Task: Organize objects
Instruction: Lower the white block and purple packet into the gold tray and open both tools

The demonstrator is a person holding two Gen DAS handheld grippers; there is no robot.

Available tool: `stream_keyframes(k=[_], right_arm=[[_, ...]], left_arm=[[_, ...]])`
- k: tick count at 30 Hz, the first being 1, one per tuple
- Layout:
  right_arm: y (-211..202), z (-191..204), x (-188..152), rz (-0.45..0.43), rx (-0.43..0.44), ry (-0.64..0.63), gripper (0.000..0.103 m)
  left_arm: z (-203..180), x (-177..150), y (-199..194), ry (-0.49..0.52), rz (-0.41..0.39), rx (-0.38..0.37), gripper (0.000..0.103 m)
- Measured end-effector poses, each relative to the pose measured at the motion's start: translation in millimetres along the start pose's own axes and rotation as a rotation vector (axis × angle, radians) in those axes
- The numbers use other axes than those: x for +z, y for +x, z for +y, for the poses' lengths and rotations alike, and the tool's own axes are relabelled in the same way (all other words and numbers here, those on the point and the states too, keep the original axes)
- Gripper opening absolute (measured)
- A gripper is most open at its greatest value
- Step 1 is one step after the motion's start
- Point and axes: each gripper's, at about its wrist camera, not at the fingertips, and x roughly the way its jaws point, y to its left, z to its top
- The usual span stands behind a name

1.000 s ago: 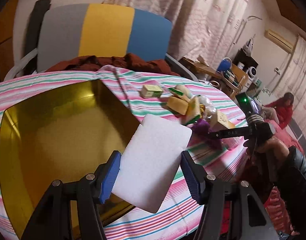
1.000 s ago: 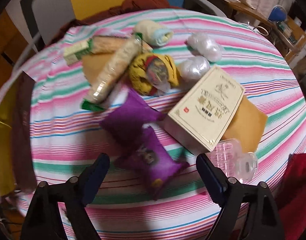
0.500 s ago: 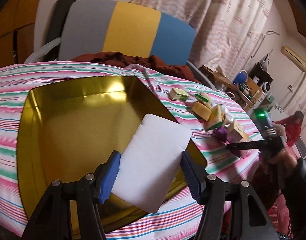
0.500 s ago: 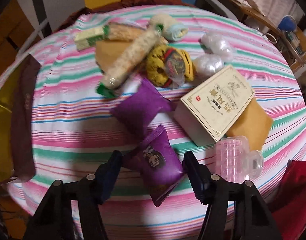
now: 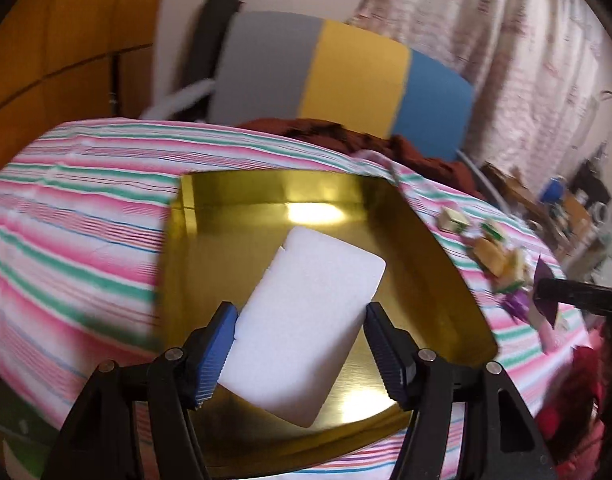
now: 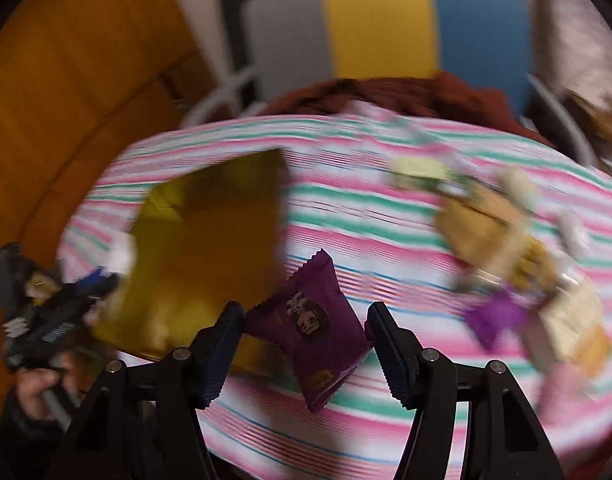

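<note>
Foam pad point(image 5: 306, 320) clamped in left tool point(image 5: 300, 354) above gold tray point(image 5: 437, 264); right tool point(image 6: 304, 344) grips purple packet point(image 6: 309, 320).

- Now over the middle of the gold tray point(image 5: 433, 248): white foam pad point(image 5: 306, 328), previously over its right rim.
- Lifted off the counter point(image 6: 385, 216): purple snack packet point(image 6: 309, 324), pinched in the right hand-held gripper point(image 6: 302, 344).

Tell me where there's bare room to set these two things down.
Inside the gold tray: its floor is bare around the white foam pad held in the left claw. The striped cloth left of the tray is bare too. The pile of snacks crowds the right side.
</note>
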Motion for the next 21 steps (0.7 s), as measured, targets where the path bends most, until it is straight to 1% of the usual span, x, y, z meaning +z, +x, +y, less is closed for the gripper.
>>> stream_keyframes(k=[2, 3, 4, 5, 8, 10, 12, 13, 16, 17, 18, 19, 21], right_arm=[[16.6, 30.9, 7.1, 0.006, 0.088, -0.032, 0.067], [24.6, 43.2, 8.9, 0.013, 0.121, -0.042, 0.069], [32.1, 55.1, 9.9, 0.023, 0.158, -0.047, 0.073], [38.9, 64.4, 10.4, 0.034, 0.191, -0.050, 0.077], [53.6, 81.6, 10.1, 0.064, 0.264, -0.025, 0.083], [60.5, 87.7, 8.0, 0.078, 0.277, -0.025, 0.083], [62.1, 93.2, 3.0, 0.079, 0.275, -0.048, 0.086], [60.1, 94.4, -1.4, 0.073, 0.262, -0.067, 0.090], [55.7, 97.6, -7.7, 0.038, 0.203, -0.114, 0.096], [48.6, 97.7, -11.8, 0.018, 0.182, -0.128, 0.099], [44.1, 99.3, -14.3, -0.017, 0.157, -0.145, 0.100], [40.0, 100.7, -16.8, -0.056, 0.126, -0.163, 0.101], [35.6, 103.6, -20.2, -0.103, 0.061, -0.193, 0.101]], left_arm=[[6.2, -1.6, -4.7, -0.001, -0.014, 0.038, 0.073], [8.5, -2.6, -6.1, -0.001, -0.020, 0.056, 0.080], [11.4, -4.3, -8.8, 0.000, -0.033, 0.082, 0.084], [13.1, -5.7, -10.4, -0.001, -0.039, 0.093, 0.084], [21.4, -7.7, -15.2, -0.020, -0.050, 0.125, 0.084], [28.3, -7.5, -19.6, -0.035, -0.061, 0.143, 0.084], [31.1, -5.8, -21.5, -0.044, -0.065, 0.145, 0.084], [31.0, -4.3, -22.4, -0.046, -0.070, 0.151, 0.084], [26.5, -1.6, -24.4, -0.045, -0.085, 0.177, 0.083], [25.1, -0.8, -25.2, -0.043, -0.092, 0.188, 0.083], [24.1, -0.4, -25.8, -0.042, -0.097, 0.199, 0.083], [23.1, 0.3, -26.5, -0.043, -0.104, 0.210, 0.082], [22.6, 0.6, -28.4, -0.055, -0.112, 0.208, 0.080]])
